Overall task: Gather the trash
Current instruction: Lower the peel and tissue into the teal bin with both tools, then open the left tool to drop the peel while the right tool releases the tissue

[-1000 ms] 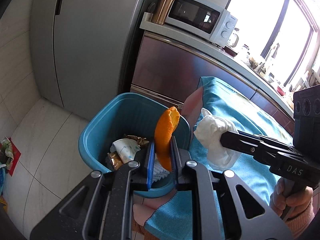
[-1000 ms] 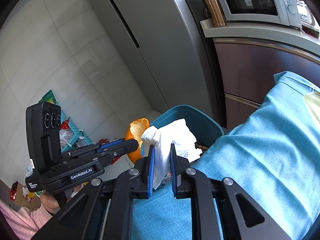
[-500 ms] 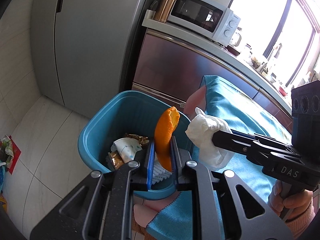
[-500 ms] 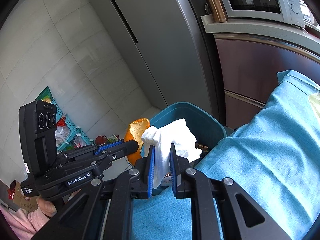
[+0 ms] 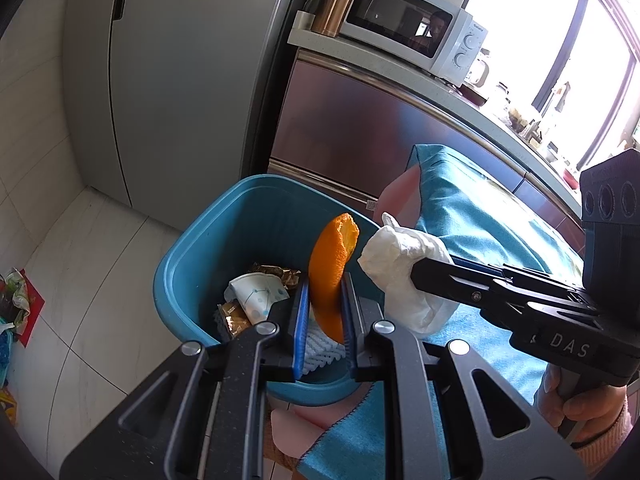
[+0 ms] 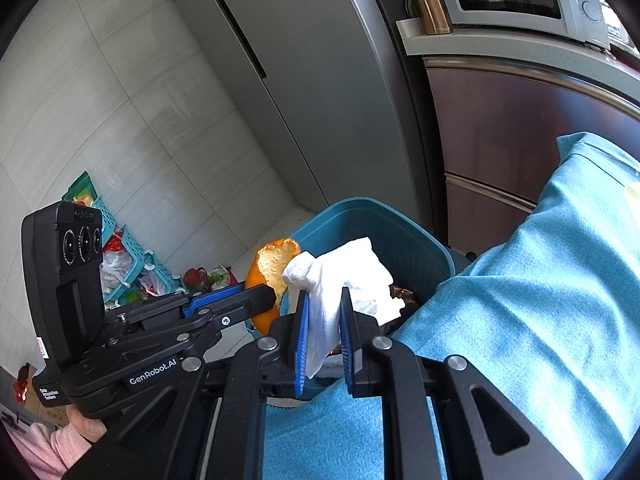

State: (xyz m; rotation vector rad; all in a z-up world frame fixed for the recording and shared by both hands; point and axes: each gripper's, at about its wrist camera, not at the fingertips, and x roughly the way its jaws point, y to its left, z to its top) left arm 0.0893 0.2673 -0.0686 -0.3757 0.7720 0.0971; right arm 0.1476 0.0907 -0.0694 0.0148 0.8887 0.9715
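My left gripper [image 5: 325, 294] is shut on an orange peel [image 5: 332, 264] and holds it over the near rim of a blue trash bin [image 5: 192, 252]. The bin holds a crumpled paper cup [image 5: 258, 294], gold wrappers and white foam netting. My right gripper [image 6: 323, 312] is shut on a crumpled white tissue [image 6: 340, 280] at the bin's [image 6: 384, 228] table-side rim. In the left wrist view the tissue [image 5: 404, 268] hangs just right of the peel. In the right wrist view the peel [image 6: 270, 268] sits left of the tissue, above the left gripper's finger.
The table is covered by a teal cloth [image 6: 540, 300] and stands right of the bin. A grey fridge [image 5: 168, 72] and a brown cabinet [image 5: 360, 128] with a microwave [image 5: 408, 28] stand behind. Plastic baskets and bags [image 6: 128, 256] lie on the tiled floor.
Both grippers have moved slightly toward and over the bin, each keeping its hold. The tissue now sits closer to the peel.
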